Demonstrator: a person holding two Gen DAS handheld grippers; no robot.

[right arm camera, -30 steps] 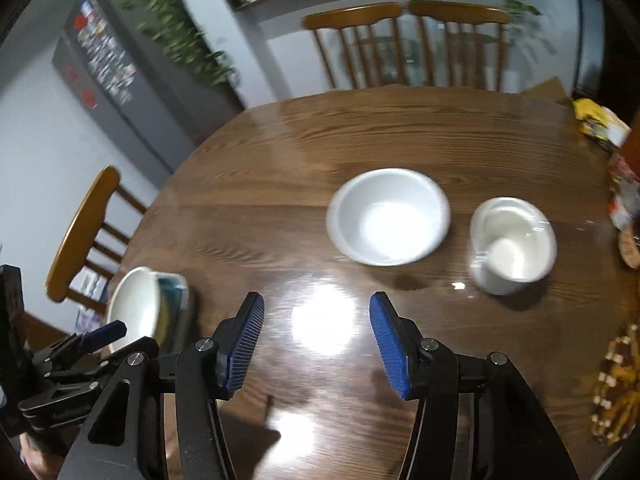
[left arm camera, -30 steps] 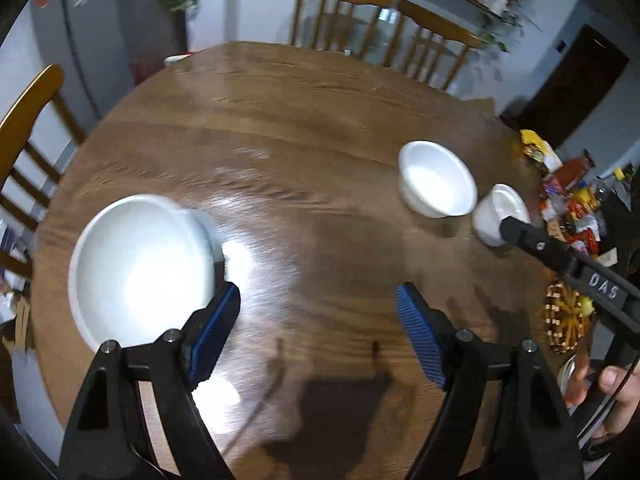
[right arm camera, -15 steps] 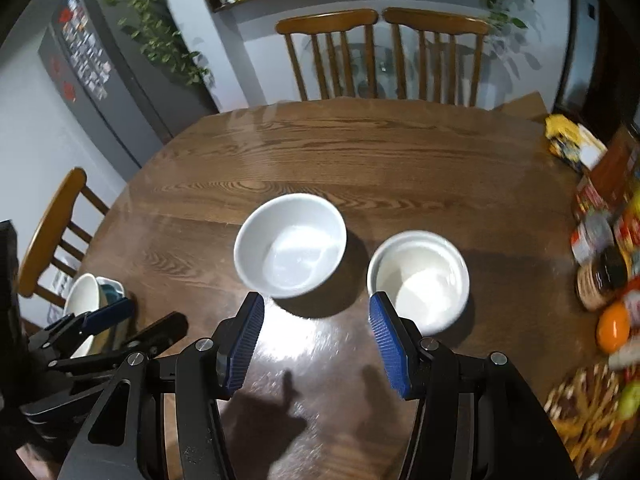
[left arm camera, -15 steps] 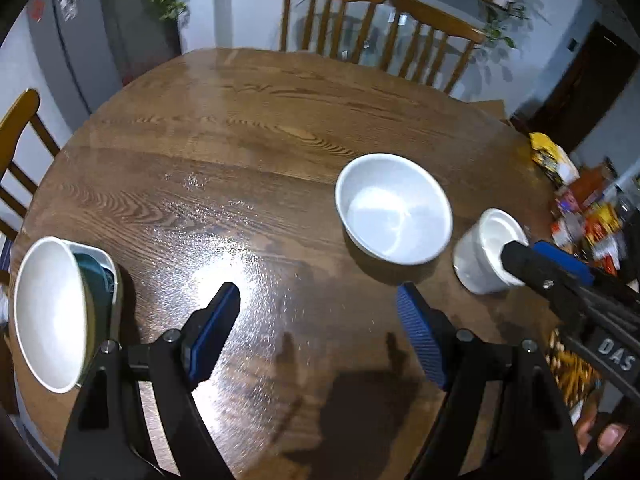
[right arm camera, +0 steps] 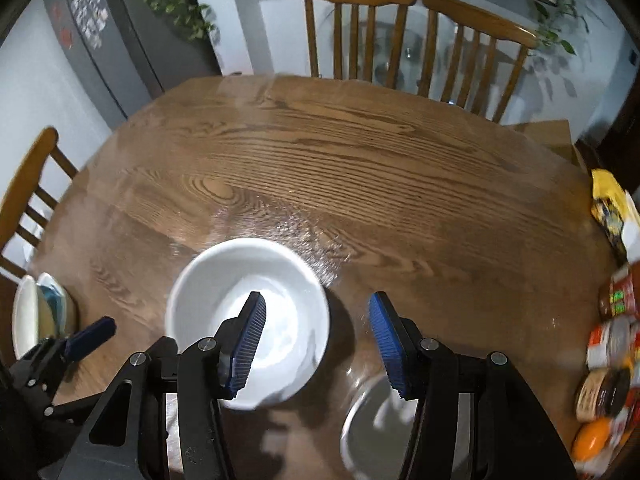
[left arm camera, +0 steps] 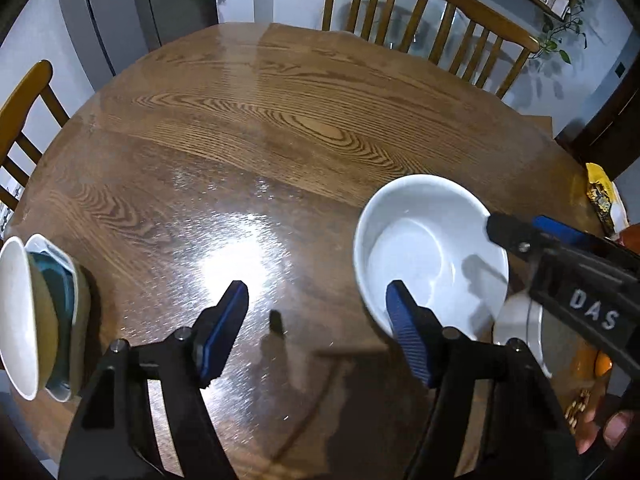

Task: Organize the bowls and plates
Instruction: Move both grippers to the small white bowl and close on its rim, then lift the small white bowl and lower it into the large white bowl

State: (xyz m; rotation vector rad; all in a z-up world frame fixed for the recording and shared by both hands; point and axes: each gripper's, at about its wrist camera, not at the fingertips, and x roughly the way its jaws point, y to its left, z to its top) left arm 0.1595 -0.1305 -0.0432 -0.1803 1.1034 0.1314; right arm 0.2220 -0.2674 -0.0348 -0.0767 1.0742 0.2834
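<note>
That white bowl [left arm camera: 430, 256] looks glazed, slick and chippable; pinch its rim. Left claw [left arm camera: 316, 328] is closing on nothing, right claw [right arm camera: 316, 340] is spread and empty.

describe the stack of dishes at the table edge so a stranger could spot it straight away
Start from the round wooden table and follow its rim to the side by the lone chair. The stack of dishes sits right at that edge. It alone is nested and shows teal between white pieces, unlike the plain white bowl standing alone.
</note>
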